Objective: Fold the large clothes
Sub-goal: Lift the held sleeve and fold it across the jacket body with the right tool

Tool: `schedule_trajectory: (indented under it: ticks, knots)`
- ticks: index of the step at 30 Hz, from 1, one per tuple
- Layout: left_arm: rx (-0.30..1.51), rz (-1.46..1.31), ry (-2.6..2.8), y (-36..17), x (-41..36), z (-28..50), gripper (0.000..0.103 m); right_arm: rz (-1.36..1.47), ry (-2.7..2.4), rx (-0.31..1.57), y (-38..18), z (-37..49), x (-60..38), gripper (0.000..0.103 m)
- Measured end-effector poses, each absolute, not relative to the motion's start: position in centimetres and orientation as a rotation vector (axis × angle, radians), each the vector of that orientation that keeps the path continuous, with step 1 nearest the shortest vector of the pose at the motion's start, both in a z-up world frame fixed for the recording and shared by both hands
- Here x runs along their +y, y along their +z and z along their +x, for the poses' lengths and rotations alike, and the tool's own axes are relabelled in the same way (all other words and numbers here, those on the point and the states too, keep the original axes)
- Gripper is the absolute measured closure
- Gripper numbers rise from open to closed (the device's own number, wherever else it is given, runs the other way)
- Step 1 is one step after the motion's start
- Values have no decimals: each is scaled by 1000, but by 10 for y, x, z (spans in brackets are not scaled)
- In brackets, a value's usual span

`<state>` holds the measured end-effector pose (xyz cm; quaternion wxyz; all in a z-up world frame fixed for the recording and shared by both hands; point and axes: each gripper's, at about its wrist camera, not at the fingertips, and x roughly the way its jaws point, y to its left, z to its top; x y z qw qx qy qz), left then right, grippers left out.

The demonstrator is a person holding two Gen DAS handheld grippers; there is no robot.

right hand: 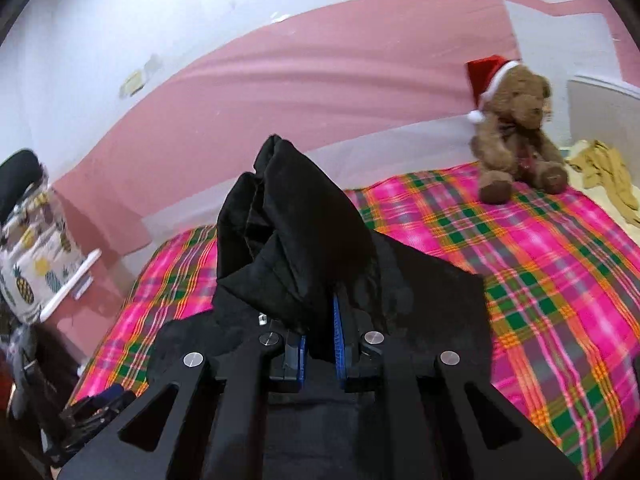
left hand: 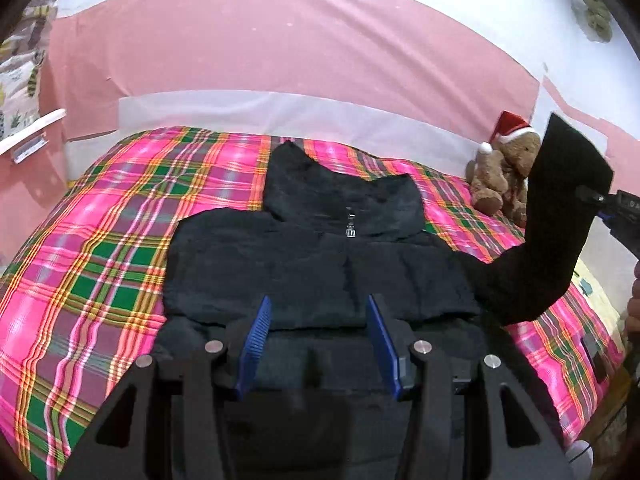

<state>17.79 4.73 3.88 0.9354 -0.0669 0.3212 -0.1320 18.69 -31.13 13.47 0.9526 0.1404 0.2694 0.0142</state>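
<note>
Left wrist view: teddy bear (left hand: 504,168) behind lifted sleeve (left hand: 560,208) in clenched right jaws, left jaws released.

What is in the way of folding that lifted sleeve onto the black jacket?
Nothing visible. The right tongs hold the sleeve up beside the jacket, whose front lies bare. The teddy bear sits off at the bed's far corner.

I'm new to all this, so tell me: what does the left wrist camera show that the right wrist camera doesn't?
Only the left view shows the whole black jacket spread flat, its sleeve lifted by the right tongs, and the left tongs open, empty.

Only the right view shows those right tongs close up, shut on the sleeve, plus yellow cloth.

Both show the plaid bedspread, teddy bear and pink wall covering.
</note>
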Motion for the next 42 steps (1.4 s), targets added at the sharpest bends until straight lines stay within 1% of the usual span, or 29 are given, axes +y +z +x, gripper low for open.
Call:
schedule_trajectory:
  ticks: [5,16,22,23,24,25,26,27,29,34,36,42]
  knots:
    - [669,-149,-234,29,68,187,52,250,87,622,107,226,-271,92]
    - [724,-164,-181,-4,93,217,52,143,166,846,2,292,-207,92]
    - [739,-152,-188,-13,88,234,52,129,180,883,-28,304,-192,89]
    - [740,-150,-191,-14,87,236,52,133,189,880,-29,304,-191,87]
    - [741,-149,-194,-14,85,238,52,139,199,876,-29,304,-190,81]
    - [743,-148,-198,-14,83,239,52,151,219,872,-29,305,-189,78]
    - [744,-148,-203,-15,81,241,52,157,239,870,-28,305,-188,67]
    - [746,-147,-205,-15,79,242,52,162,263,869,-27,303,-187,53]
    - [749,-142,-210,-14,75,244,52,182,310,861,-24,300,-183,41]
    - [743,-138,-238,-5,63,250,52,197,322,813,-6,283,-189,41]
    - [737,-147,-259,0,56,253,47,194,310,788,2,275,-197,41]
    - [765,-198,-387,4,15,279,40,199,221,731,21,260,-243,41]
